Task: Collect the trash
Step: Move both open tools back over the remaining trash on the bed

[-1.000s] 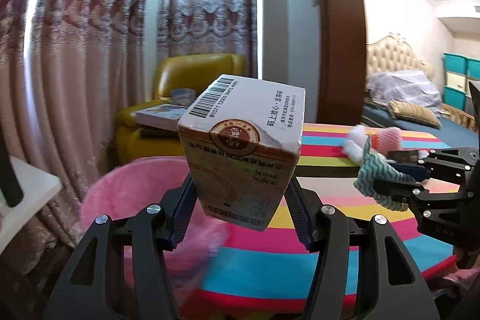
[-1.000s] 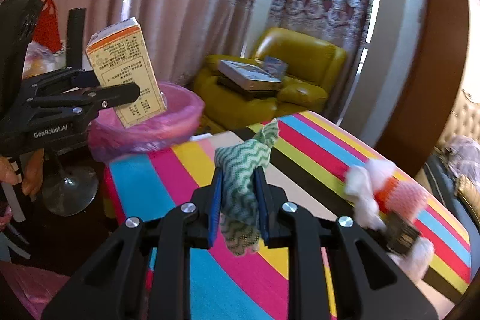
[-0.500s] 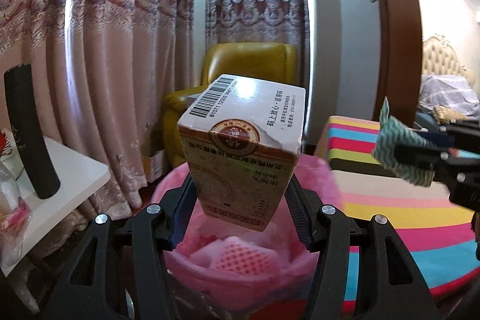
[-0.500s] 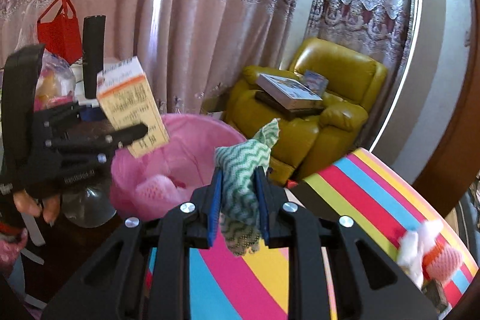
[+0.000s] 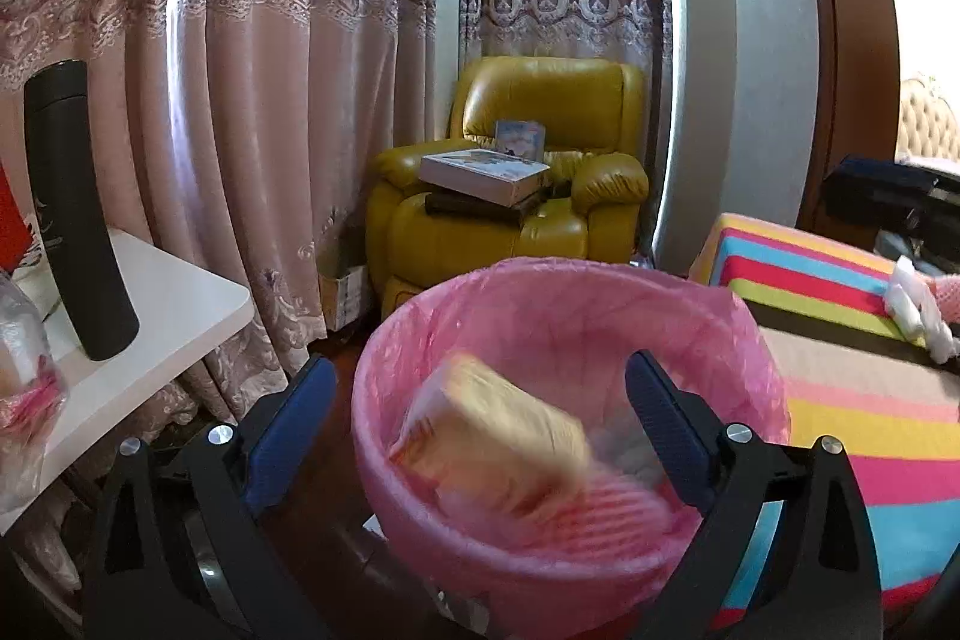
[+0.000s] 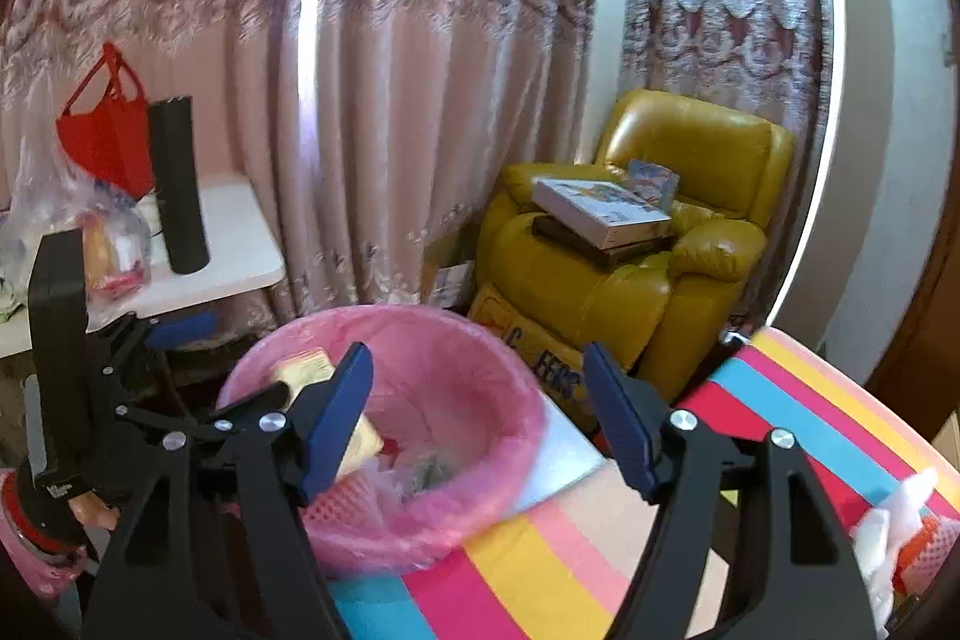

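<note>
Both claws are angled downward over a pink-lined trash bin (image 5: 570, 316). From the left wrist view, the left claw (image 5: 480, 424) is seen with its jaws opening wide, and nothing is pressed by its blue pads (image 5: 294, 430); a carton (image 5: 498, 436), blurred, lies tilted inside the bin between and beyond them, free of both pads. In the right wrist view, the right claw (image 6: 480, 418) is likewise opening, with nothing gripped between its jaws. A greenish crumpled scrap (image 6: 429, 472) is made out inside the bin at about 6 o'clock from its centre, possibly a cloth, though the view is too soft to be sure. The left claw's body is visible at 9 o'clock in that view, held by a hand (image 6: 90, 511) of which only a little shows.

One bin, one carton and two claws are counted. On the striped surface (image 6: 798, 418), at 4 o'clock, a white and pink-orange bundle (image 6: 900, 538) is left lying. One black flask (image 5: 75, 220) stands on a white side table (image 5: 162, 304) at 9 o'clock. One yellow armchair (image 5: 540, 112) is seen at 12 o'clock.
</note>
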Action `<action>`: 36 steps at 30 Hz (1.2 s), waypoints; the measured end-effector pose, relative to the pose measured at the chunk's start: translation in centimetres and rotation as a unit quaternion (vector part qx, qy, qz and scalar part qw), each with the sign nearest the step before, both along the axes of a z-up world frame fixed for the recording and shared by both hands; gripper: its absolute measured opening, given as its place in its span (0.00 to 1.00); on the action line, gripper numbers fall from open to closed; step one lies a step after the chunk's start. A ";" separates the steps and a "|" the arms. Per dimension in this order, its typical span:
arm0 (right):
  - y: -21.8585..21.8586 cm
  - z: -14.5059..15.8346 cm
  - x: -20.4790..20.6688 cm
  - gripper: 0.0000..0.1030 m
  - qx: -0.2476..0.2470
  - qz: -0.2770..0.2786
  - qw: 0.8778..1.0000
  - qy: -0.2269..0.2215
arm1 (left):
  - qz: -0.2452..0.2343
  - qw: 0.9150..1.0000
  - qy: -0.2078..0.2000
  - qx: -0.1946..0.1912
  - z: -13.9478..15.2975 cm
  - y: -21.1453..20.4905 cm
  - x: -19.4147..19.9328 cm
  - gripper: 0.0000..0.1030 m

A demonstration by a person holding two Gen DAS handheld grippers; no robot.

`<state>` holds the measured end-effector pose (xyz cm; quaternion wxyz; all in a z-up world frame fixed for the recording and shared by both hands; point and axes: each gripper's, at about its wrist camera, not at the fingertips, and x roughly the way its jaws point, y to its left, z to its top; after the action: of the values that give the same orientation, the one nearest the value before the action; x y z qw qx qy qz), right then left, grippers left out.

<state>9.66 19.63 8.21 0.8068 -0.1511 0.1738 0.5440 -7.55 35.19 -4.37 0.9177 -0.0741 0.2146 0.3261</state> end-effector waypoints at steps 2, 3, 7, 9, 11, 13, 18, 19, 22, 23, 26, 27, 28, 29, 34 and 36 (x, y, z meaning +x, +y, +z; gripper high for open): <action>-2.1 0.1 0.7 0.68 0.008 -0.012 1.000 0.002 | 0.002 1.000 0.005 0.005 0.0 -0.4 0.0 0.89; -3.2 0.0 1.0 0.68 0.010 -0.019 1.000 0.004 | -0.002 1.000 0.006 0.005 0.0 -0.8 0.0 0.89; -7.6 -0.8 2.4 0.69 0.011 -0.049 0.999 0.014 | -0.033 0.999 0.001 0.002 0.2 -3.1 0.6 0.91; -10.2 -1.6 3.0 0.69 0.005 -0.070 0.997 0.012 | -0.057 0.998 0.000 -0.001 0.3 -4.5 1.4 0.91; -12.8 -2.6 3.6 0.69 -0.002 -0.095 0.995 0.010 | -0.095 0.995 0.003 -0.004 0.4 -6.7 3.0 0.91; -15.0 -3.4 4.3 0.69 -0.008 -0.117 0.993 0.013 | -0.127 0.992 0.009 -0.005 0.4 -8.9 4.4 0.91; -22.2 -5.0 7.2 0.69 -0.008 -0.202 0.979 0.037 | -0.226 0.973 0.024 -0.048 -0.3 -14.8 8.9 0.91; -23.4 -5.1 7.7 0.69 -0.006 -0.216 0.976 0.040 | -0.242 0.968 0.027 -0.057 -0.4 -16.1 9.8 0.91; -28.4 -5.9 9.2 0.71 0.003 -0.271 0.962 0.044 | -0.276 0.958 0.033 -0.063 -1.0 -19.8 11.9 0.91; -29.4 -6.1 9.6 0.71 0.004 -0.281 0.958 0.047 | -0.284 0.956 0.035 -0.061 -1.2 -20.8 12.4 0.91; -33.6 -6.9 11.1 0.71 0.007 -0.328 0.943 0.060 | -0.311 0.948 0.039 -0.053 -1.7 -24.2 14.4 0.91; -34.4 -7.1 11.4 0.71 0.005 -0.336 0.940 0.063 | -0.316 0.947 0.037 -0.050 -1.7 -24.7 15.0 0.91; -35.5 -7.5 11.8 0.71 0.001 -0.349 0.935 0.068 | -0.318 0.946 0.036 -0.046 -1.9 -25.3 15.5 0.91; -36.1 -7.8 12.1 0.71 -0.004 -0.356 0.932 0.071 | -0.316 0.947 0.040 -0.039 -2.1 -25.8 16.0 0.91; -37.9 -10.0 13.0 0.72 -0.035 -0.378 0.921 0.089 | -0.321 0.945 0.049 -0.036 -2.6 -26.3 17.2 0.91; -38.0 -10.2 13.6 0.72 -0.034 -0.386 0.917 0.097 | -0.322 0.944 0.052 -0.050 -2.8 -26.0 17.5 0.91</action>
<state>23.25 -18.32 -1.94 0.9277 -0.0457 0.3142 0.1963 9.91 9.14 -7.14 0.9564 -0.0297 0.2906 0.0051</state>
